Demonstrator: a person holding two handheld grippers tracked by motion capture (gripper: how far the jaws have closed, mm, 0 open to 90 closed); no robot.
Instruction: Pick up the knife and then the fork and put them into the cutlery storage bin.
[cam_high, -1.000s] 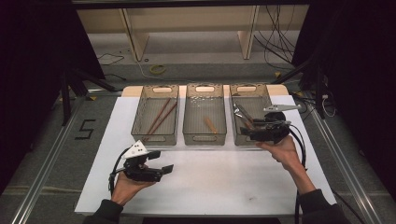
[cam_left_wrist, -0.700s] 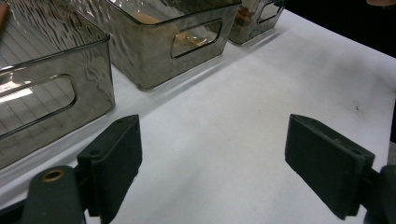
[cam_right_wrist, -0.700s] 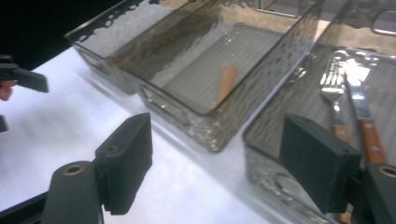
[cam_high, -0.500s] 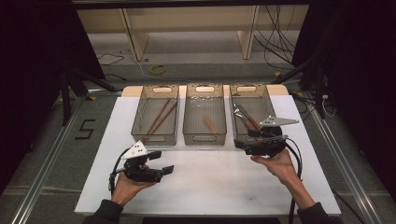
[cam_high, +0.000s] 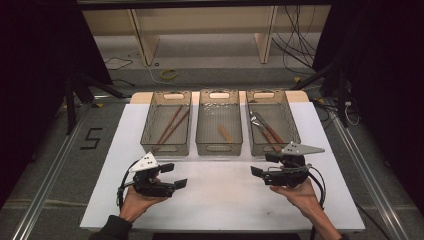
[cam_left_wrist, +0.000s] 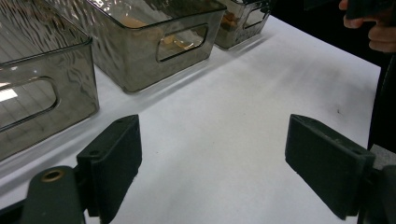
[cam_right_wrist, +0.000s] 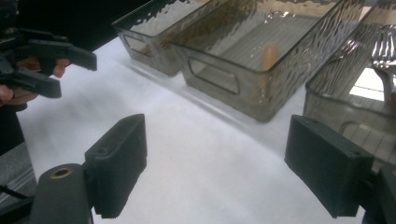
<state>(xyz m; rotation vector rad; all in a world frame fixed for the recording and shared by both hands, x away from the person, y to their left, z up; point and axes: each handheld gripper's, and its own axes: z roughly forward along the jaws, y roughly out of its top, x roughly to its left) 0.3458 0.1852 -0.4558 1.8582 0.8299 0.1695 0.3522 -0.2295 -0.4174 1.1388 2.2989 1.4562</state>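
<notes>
Three smoky clear bins stand in a row on the white table top (cam_high: 225, 205). The left bin (cam_high: 165, 148) holds brown chopsticks (cam_high: 171, 125). A short wooden stick (cam_high: 225, 133) lies in the middle bin (cam_high: 218, 148). In the right bin (cam_high: 264, 94) are metal utensils with brown handles (cam_high: 264, 129). My left gripper (cam_high: 174, 175) (cam_left_wrist: 212, 133) is held open over bare table in front of the left bin. My right gripper (cam_high: 264, 165) (cam_right_wrist: 215, 128) hovers in front of the right bin; its jaws have just been opening and stand wide with nothing between them.
Beyond the bins the table ends at a grey floor with wooden legs and cables (cam_high: 300, 35). Metal rails (cam_high: 45, 180) run along both sides. In the right gripper view, the left gripper (cam_right_wrist: 42, 60) shows at far left.
My right gripper has come back from over the right bin toward the person, sinking to just above the table in front of it. The left gripper has stayed put.
</notes>
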